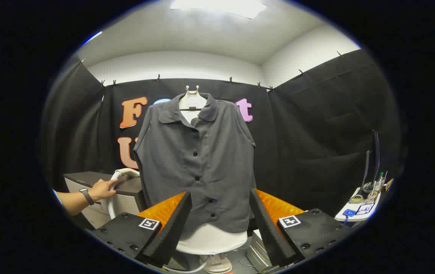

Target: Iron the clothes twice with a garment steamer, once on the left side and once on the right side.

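Note:
A dark grey sleeveless button shirt hangs on a white mannequin form straight ahead of my fingers. The form's white lower body shows under the hem. My gripper stands open, its two black fingers spread wide with nothing between them, the shirt's lower part seen in the gap beyond them. To the left of the shirt a person's hand with a wristband rests on the white curved handle of the garment steamer, on top of a cabinet.
A dark-topped white cabinet stands left of the form. A small white table with a monitor and small items is at the right. A white box sits on the floor by the form's base.

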A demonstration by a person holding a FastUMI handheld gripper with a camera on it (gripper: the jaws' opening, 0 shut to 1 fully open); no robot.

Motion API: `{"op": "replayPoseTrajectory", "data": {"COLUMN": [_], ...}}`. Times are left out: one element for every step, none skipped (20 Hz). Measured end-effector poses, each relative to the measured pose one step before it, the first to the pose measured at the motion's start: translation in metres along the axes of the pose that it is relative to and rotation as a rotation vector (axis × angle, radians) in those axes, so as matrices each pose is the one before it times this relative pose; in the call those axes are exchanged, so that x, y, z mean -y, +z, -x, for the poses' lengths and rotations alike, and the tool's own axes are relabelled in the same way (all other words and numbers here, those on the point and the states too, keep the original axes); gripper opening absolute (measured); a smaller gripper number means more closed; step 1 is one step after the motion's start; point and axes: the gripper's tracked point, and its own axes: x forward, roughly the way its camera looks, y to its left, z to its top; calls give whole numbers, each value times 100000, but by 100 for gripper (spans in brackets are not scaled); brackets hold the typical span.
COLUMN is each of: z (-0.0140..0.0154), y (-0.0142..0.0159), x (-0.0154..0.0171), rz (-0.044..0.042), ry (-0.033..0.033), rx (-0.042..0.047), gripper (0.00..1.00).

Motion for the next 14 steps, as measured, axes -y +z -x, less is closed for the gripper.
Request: {"op": "replayPoseTrajectory", "data": {"z": [131, 60, 109, 96, 32, -3, -137, -86, -202, -220, -241, -276, -309, -297], "y": [30, 104, 64, -77, 18, -2, 56, 11, -75, 27, 137, 120, 188, 29], "x": [15, 195, 156, 113, 89, 110, 8, 52, 102, 38, -64, -72, -2, 29], "rz": [-70, 244, 342, 369, 386, 281, 161, 101, 43, -41, 86, 365, 554, 695], "ry": [82, -308, -388, -323, -406, -218, -11, -9, 0, 69, 551, 1098, 1274, 1711], "rx": [276, 273, 272, 72, -54, 60, 150, -60, -467, -173, -193, -361, -415, -958], "gripper": [98, 98, 98, 98, 98, 98, 98, 98, 98, 98, 98, 98, 98, 98]}}
